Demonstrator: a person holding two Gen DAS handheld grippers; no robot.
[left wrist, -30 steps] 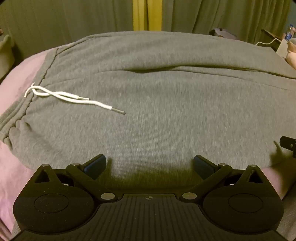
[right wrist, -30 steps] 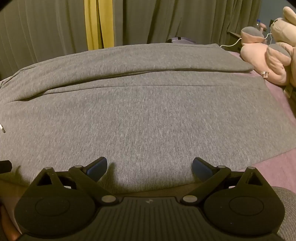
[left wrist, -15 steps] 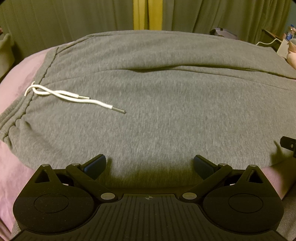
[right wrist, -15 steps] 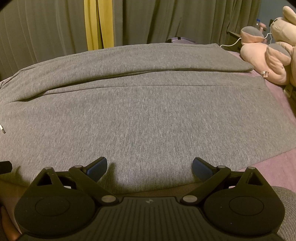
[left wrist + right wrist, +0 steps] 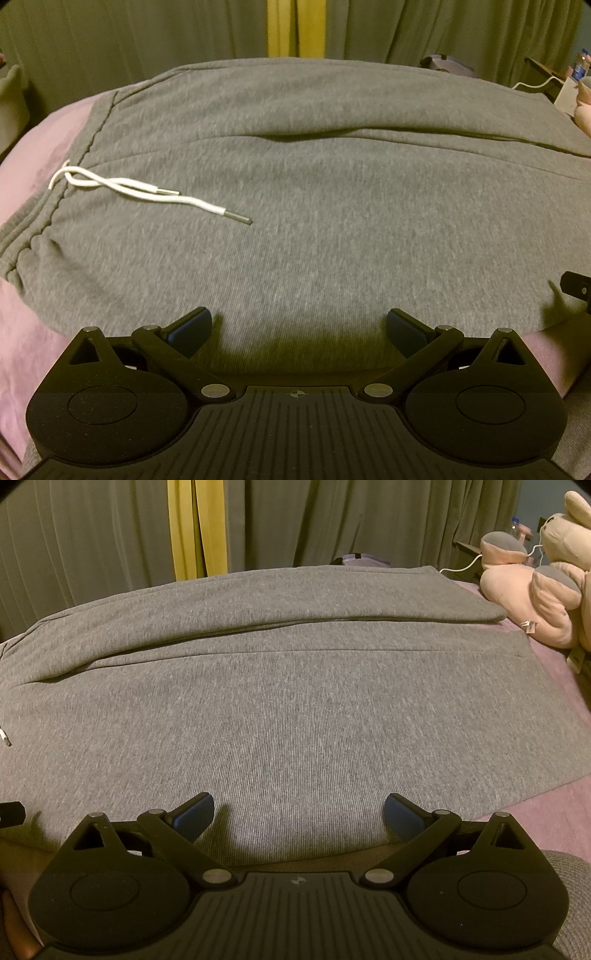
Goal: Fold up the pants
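Grey sweatpants (image 5: 332, 221) lie flat across a pink bed, waistband to the left, legs running right (image 5: 295, 709). A white drawstring (image 5: 147, 192) lies on the fabric near the waistband (image 5: 40, 236). One leg lies folded over along the far side (image 5: 277, 605). My left gripper (image 5: 299, 325) is open and empty at the near hem edge of the pants. My right gripper (image 5: 299, 808) is open and empty at the near edge further along the leg. The tip of the right gripper shows in the left wrist view (image 5: 576, 290).
The pink bedsheet (image 5: 33, 147) shows at the left and near right (image 5: 546, 805). Pink and grey plush toys (image 5: 535, 587) sit at the far right. Green curtains (image 5: 332, 520) with a yellow strip hang behind. A white cable (image 5: 461, 566) and a bottle are at the back right.
Almost nothing has changed. Both grippers stay open at the near edge of the pants, with only a slight drift of the left view.
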